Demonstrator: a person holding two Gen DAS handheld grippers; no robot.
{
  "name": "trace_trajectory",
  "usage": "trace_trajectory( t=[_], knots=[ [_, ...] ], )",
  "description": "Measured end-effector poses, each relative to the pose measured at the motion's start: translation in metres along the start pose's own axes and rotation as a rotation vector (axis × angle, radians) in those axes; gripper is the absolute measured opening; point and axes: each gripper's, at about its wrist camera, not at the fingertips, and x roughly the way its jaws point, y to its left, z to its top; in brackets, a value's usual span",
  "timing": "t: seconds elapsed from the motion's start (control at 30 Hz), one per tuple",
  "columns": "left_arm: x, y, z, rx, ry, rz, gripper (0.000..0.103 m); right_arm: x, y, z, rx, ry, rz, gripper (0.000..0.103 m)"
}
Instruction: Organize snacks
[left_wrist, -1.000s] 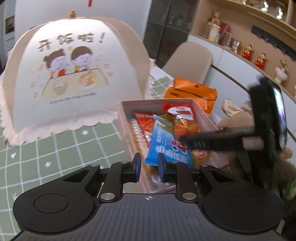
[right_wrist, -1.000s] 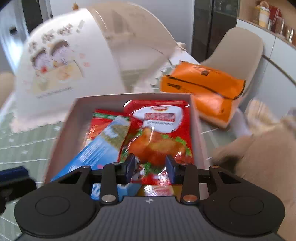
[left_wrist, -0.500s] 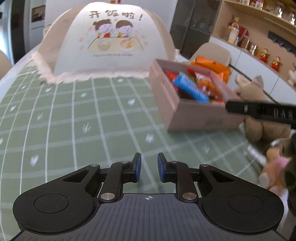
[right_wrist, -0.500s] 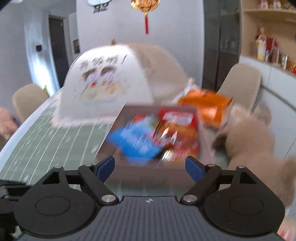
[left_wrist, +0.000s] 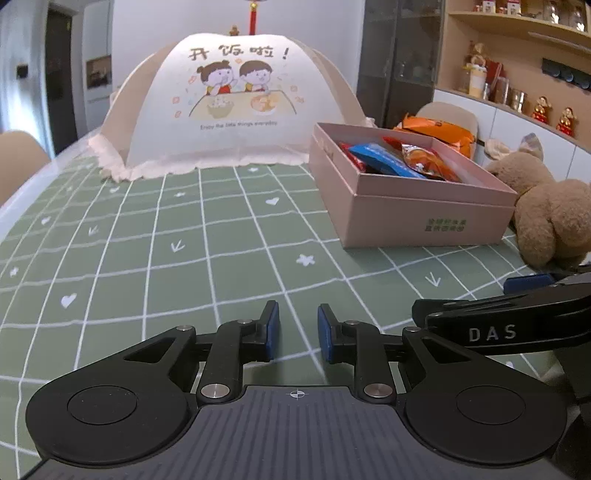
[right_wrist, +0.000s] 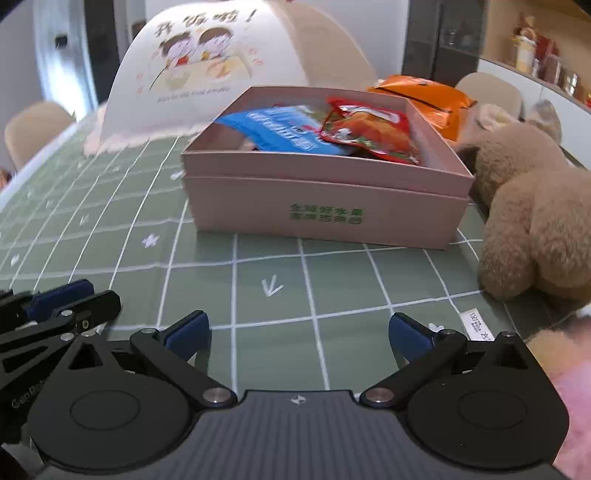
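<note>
A pink cardboard box (left_wrist: 424, 218) (right_wrist: 325, 206) stands on the green checked tablecloth. In it lie a blue snack packet (left_wrist: 384, 162) (right_wrist: 280, 129) and a red one (right_wrist: 369, 133), with other packets under them. An orange bag (left_wrist: 436, 133) (right_wrist: 424, 96) lies behind the box. My left gripper (left_wrist: 297, 332) hovers low over bare cloth, left of and short of the box; its jaws are opening, the gap is narrow and empty. My right gripper (right_wrist: 299, 328) is in front of the box, its jaws opening wide with nothing between them.
A domed mesh food cover (left_wrist: 236, 103) with a cartoon print stands at the back left. A brown teddy bear (left_wrist: 550, 210) (right_wrist: 535, 206) lies right of the box, with a pink plush (right_wrist: 569, 369) nearer. Chairs, shelves and cabinets surround the table.
Both grippers drew back from above the box towards the near side of the table and sank lower. The right jaws went from narrow to wide. The left gap widened slightly.
</note>
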Motion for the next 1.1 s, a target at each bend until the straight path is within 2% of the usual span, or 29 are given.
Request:
trace_trajectory(
  t=[0.1, 0.27, 1.1],
  knots=[
    [0.003, -0.01, 0.001, 0.058, -0.004, 0.031, 0.026, 0.0, -0.002, -0.006, -0.014, -0.033, 0.014, 0.103],
    [0.005, -0.006, 0.001, 0.033, -0.008, 0.011, 0.026, -0.003, -0.003, -0.015, -0.007, -0.099, 0.007, 0.103],
    [0.005, -0.005, 0.001, 0.04, -0.007, 0.01, 0.026, -0.003, -0.005, -0.015, -0.001, -0.098, 0.008, 0.103]
  ],
)
